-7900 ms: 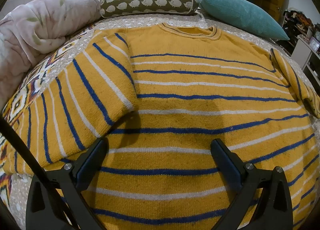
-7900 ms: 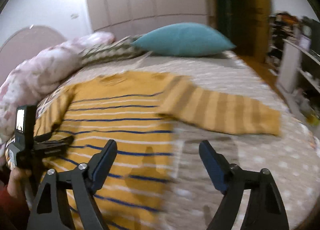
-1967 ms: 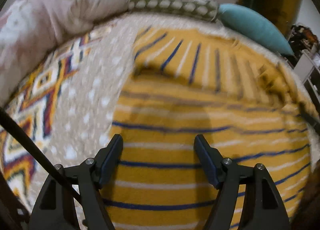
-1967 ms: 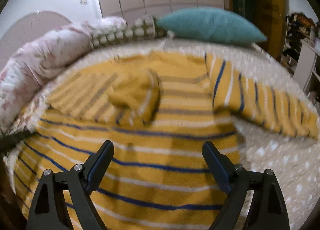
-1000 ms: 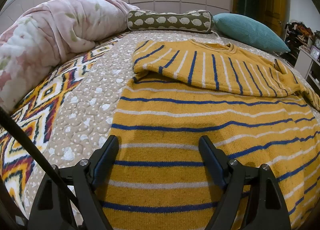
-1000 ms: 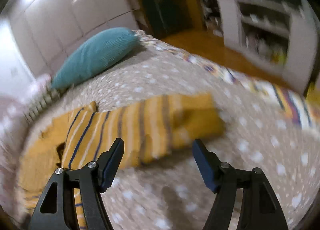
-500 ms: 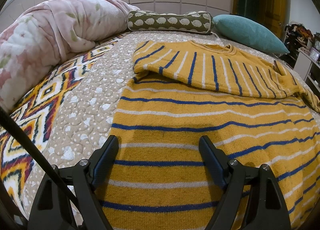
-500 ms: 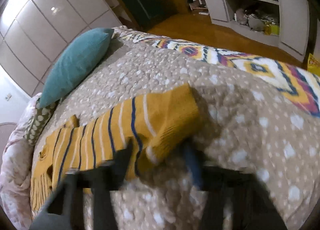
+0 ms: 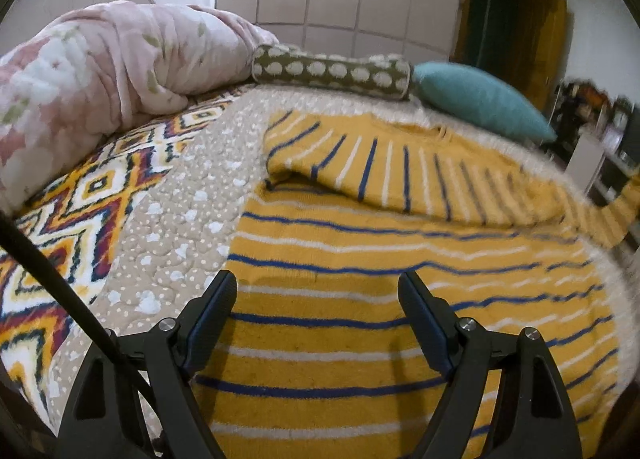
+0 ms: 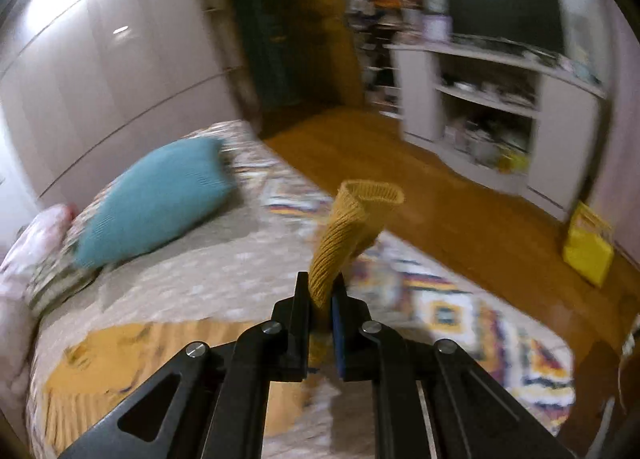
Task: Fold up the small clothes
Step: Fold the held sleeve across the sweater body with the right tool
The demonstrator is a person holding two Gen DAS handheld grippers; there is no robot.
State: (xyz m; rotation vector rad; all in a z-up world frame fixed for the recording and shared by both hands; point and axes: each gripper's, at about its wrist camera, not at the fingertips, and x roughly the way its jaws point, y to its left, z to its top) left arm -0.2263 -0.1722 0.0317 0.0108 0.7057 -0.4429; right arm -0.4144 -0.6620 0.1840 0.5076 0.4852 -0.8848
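A yellow sweater (image 9: 400,259) with blue and white stripes lies flat on the bed, one sleeve folded across its chest. My left gripper (image 9: 318,291) hovers open just above the sweater's lower body, with nothing between its fingers. In the right wrist view my right gripper (image 10: 321,295) is shut on the cuff end of the other sleeve (image 10: 352,227), which stands up out of the pinch, lifted clear of the bed. The same sleeve (image 9: 612,215) rises at the right edge of the left wrist view. The sweater's body (image 10: 132,371) shows blurred below.
A pink floral duvet (image 9: 92,71) is heaped at the left. A spotted bolster (image 9: 332,73) and a teal pillow (image 9: 480,103) lie at the head of the bed. The patterned bedspread (image 9: 80,199) surrounds the sweater. White shelves (image 10: 500,107) stand across the wooden floor on the right.
My right gripper has shut on the sleeve's cuff and lifted it off the bed. The left gripper has tilted a little and stays open over the sweater.
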